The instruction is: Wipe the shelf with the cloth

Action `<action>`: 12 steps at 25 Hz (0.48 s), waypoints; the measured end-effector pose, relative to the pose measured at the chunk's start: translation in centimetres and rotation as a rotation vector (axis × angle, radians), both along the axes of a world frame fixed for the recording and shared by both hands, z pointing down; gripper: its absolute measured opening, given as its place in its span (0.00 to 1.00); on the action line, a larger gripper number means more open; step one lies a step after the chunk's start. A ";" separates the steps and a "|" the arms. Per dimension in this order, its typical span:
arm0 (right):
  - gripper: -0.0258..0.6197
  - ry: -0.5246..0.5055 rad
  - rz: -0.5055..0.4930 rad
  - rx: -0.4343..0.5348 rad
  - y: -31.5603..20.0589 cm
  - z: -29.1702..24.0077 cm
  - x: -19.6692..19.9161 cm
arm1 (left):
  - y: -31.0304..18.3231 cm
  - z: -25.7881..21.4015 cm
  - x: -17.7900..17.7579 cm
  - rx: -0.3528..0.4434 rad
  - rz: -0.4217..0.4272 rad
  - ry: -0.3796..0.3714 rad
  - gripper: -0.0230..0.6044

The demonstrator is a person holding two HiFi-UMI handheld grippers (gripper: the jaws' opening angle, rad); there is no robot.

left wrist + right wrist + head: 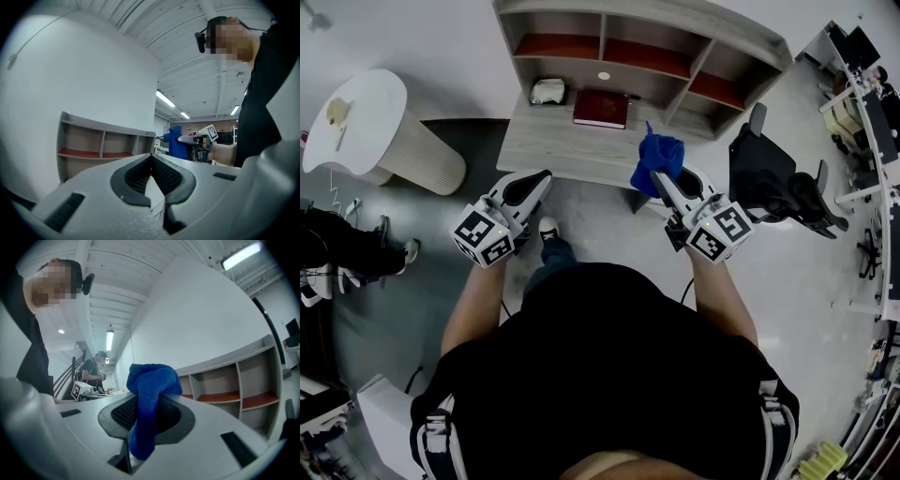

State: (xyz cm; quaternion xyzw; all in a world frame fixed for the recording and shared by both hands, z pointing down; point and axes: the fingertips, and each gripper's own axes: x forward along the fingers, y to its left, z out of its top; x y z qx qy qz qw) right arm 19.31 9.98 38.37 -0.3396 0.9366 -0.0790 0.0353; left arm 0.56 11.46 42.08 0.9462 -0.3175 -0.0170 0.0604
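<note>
Shelf (558, 150) front strip open; red book (601, 108), white object (548, 91) block back; office chair (772, 180) crowds right side.

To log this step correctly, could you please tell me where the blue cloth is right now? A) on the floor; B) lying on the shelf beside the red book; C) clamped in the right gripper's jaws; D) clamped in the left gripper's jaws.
C: the right gripper has its jaws shut on the blue cloth, while the left gripper is shut on nothing.
</note>
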 end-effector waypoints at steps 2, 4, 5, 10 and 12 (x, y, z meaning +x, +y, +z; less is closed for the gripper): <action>0.17 -0.002 0.003 -0.010 -0.1 0.2 -0.2 | 0.0 0.5 -0.3 -0.017 -0.005 -0.005 0.06; 0.17 -0.008 0.005 -0.024 -0.2 0.6 -0.2 | 0.0 0.8 -0.4 -0.019 -0.003 -0.011 0.06; 0.17 -0.006 0.005 -0.028 -0.2 0.7 -0.2 | 0.0 0.9 -0.3 -0.017 0.000 -0.012 0.06; 0.17 0.018 0.034 -0.021 -0.9 0.6 -0.5 | -0.3 0.8 -0.5 -0.008 0.011 -0.008 0.06; 0.17 0.021 0.061 -0.025 -1.4 0.6 -0.4 | -0.4 0.7 -0.6 -0.004 0.019 -0.010 0.06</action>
